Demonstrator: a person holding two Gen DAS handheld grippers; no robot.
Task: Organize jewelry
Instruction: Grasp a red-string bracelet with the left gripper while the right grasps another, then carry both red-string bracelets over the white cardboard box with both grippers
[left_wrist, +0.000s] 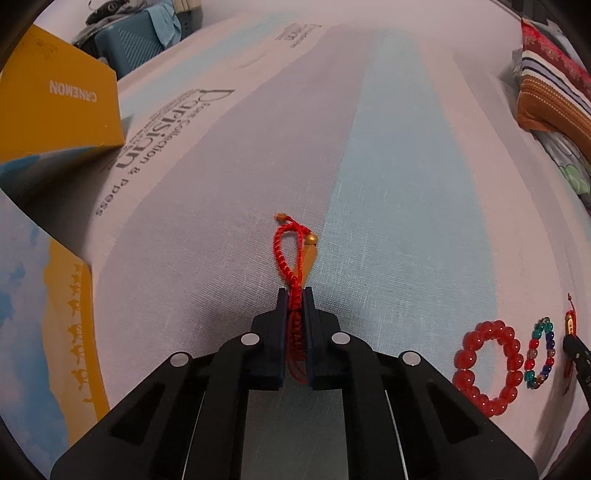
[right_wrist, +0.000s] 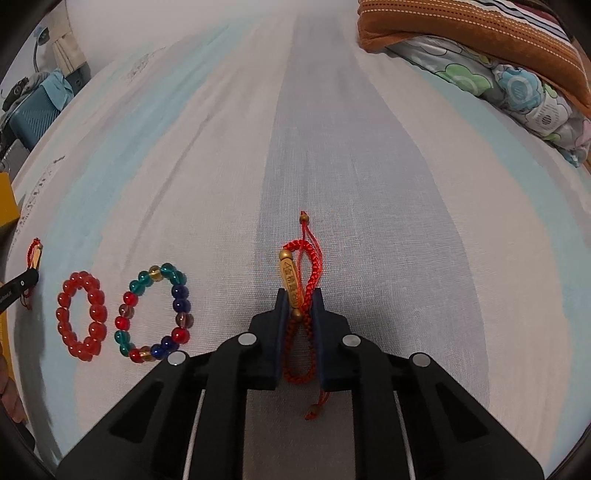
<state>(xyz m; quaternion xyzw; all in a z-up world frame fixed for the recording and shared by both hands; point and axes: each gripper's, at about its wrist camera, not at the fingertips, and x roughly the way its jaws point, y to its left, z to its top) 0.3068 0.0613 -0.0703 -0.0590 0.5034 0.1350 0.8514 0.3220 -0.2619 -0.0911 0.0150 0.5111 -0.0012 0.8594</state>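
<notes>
Left gripper (left_wrist: 294, 295): jaws pinch a red cord bracelet (left_wrist: 291, 254) lying on the striped bedsheet (left_wrist: 388, 184); its loop and gold charm extend toward 12 o'clock. Right gripper (right_wrist: 298, 295): jaws pinch a second red cord bracelet (right_wrist: 306, 266) with a gold tube charm. At 9 o'clock from the right gripper lie a multicolour bead bracelet (right_wrist: 155, 314) and, beyond it, a red bead bracelet (right_wrist: 82, 314). A yellow box (left_wrist: 55, 99) sits at 10 o'clock from the left gripper.

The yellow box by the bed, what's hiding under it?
The yellow box sits on the striped bed sheet, covering part of its printed words. Whatever else lies beneath is hidden.
</notes>
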